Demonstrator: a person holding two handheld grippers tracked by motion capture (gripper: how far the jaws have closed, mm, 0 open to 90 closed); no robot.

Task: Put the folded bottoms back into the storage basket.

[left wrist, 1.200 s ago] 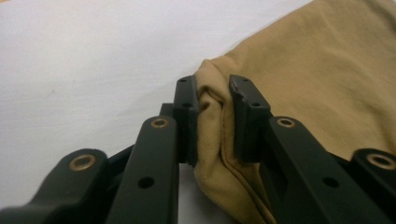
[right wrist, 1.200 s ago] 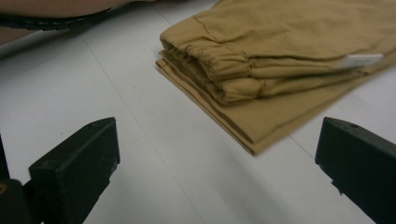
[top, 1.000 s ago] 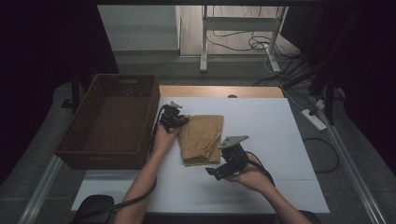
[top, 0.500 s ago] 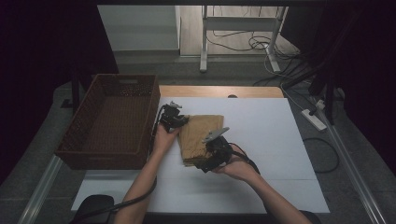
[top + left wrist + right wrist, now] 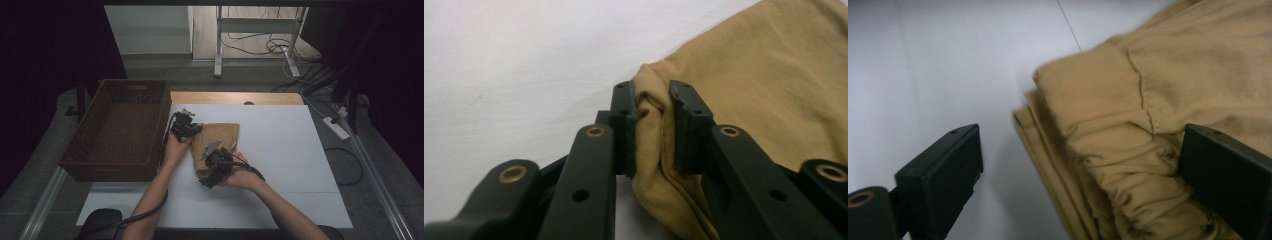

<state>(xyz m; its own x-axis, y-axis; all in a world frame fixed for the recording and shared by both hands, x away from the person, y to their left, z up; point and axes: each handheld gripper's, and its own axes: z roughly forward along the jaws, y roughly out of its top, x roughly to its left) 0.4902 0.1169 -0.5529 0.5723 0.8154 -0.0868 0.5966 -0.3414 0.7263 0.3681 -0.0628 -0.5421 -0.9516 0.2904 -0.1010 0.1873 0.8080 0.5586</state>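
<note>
On the table's left edge: dark brown woven wicker basket (image 5: 117, 131); it sits beside the white tabletop (image 5: 300, 165), well within reach of the cloth; its floor is dim, so whether anything lies in it I cannot tell

Left gripper (image 5: 651, 127): clenched on a bunched corner of the tan folded cotton garment (image 5: 774, 85); the pinch takes a thin gather of fabric near the pad tips, so a sideways tug could pull it free; how many layers are caught I cannot tell

Garment's place: folded flat on the white tabletop, just right of the basket, between the two hands (image 5: 220, 140)

Right gripper (image 5: 1088, 165): jaws wide, just been closing, straddling the stacked fold edge at the near corner; neither pad presses yet; one pad sits over the cloth rather than beside it, so it may seize the top layers alone and let the fold slide apart when lifted

Hard to make out: the garment's near edge in the high view, covered by the right hand; its far right side is cut off in both gripper views
</note>
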